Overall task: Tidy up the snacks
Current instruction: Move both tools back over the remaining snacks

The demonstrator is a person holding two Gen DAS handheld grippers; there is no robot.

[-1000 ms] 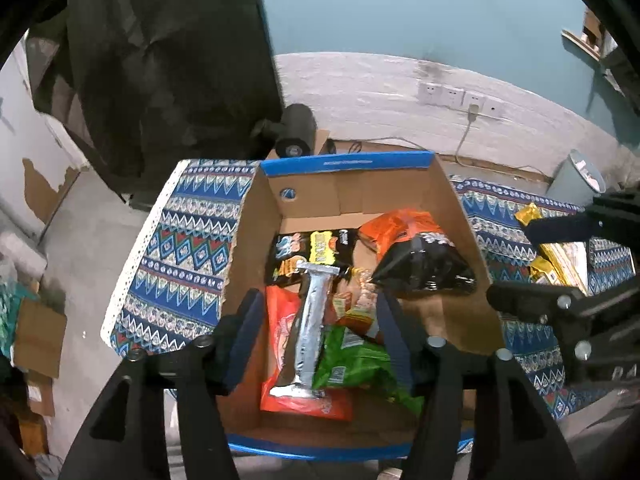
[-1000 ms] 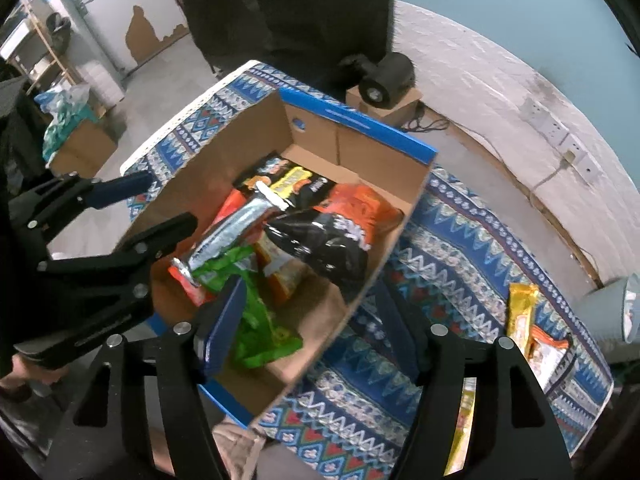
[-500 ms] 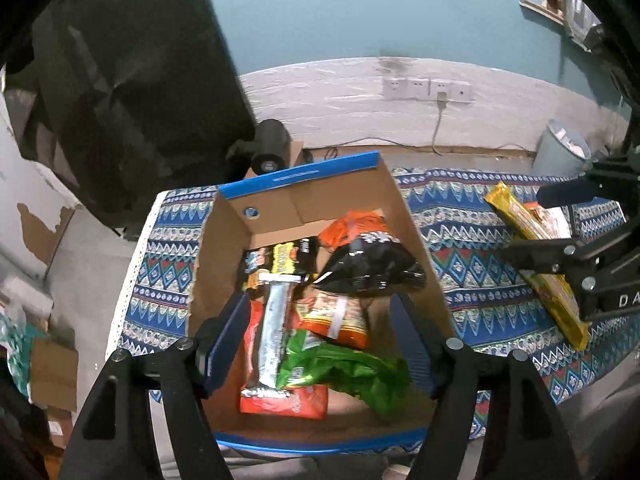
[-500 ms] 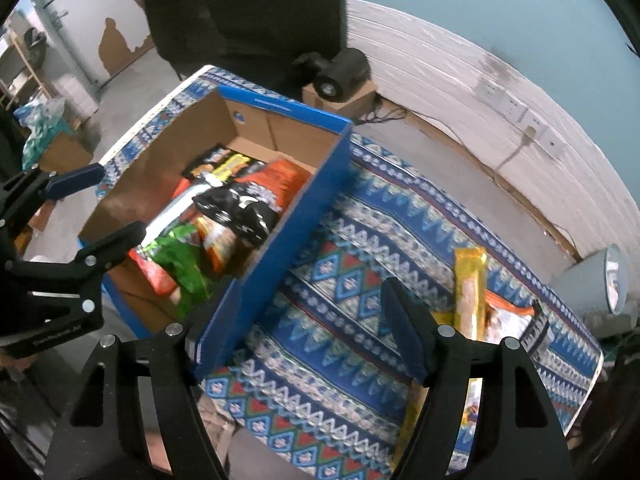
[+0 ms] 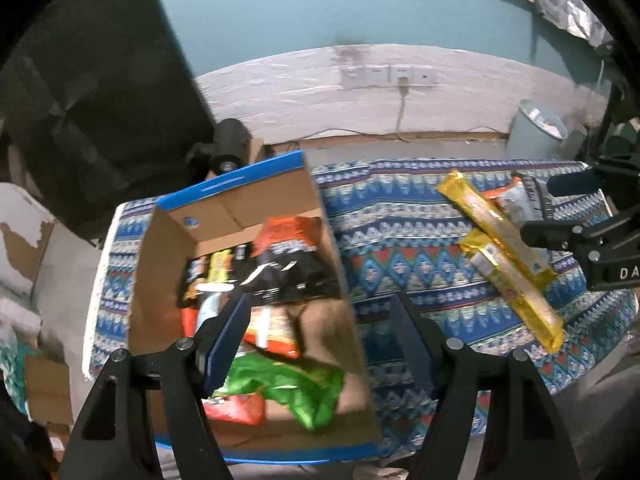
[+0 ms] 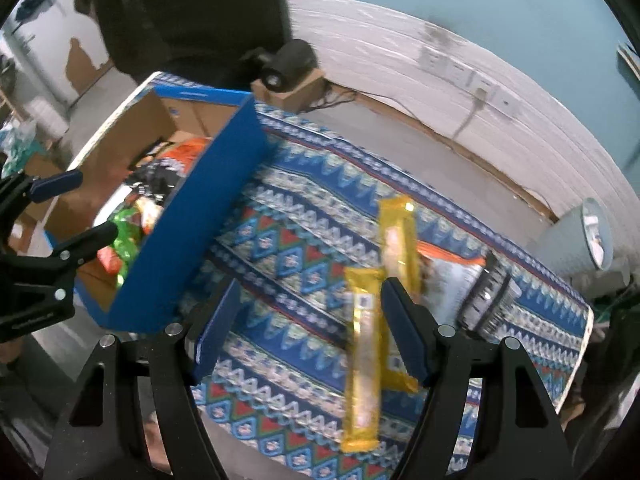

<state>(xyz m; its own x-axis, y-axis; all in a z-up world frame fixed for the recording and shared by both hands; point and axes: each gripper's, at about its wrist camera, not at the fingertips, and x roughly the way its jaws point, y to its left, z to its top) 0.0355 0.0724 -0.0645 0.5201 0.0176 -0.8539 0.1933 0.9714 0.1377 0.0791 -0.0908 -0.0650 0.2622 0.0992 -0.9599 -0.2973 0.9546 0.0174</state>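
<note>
Your left fingers [image 5: 228,334] wide apart and holding nothing above the cardboard box [image 5: 160,264] of snacks, your right fingers [image 6: 404,326] also wide and empty, over two yellow snack packs [image 6: 362,344] lying on the patterned tabletop [image 6: 288,248] beside the box.

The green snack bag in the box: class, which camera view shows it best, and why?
The left wrist view. There the green snack bag lies in plain sight at the near end of the cardboard box, seen from above, though blurred. The right wrist view shows only a green strip over the box's blue wall.
</note>
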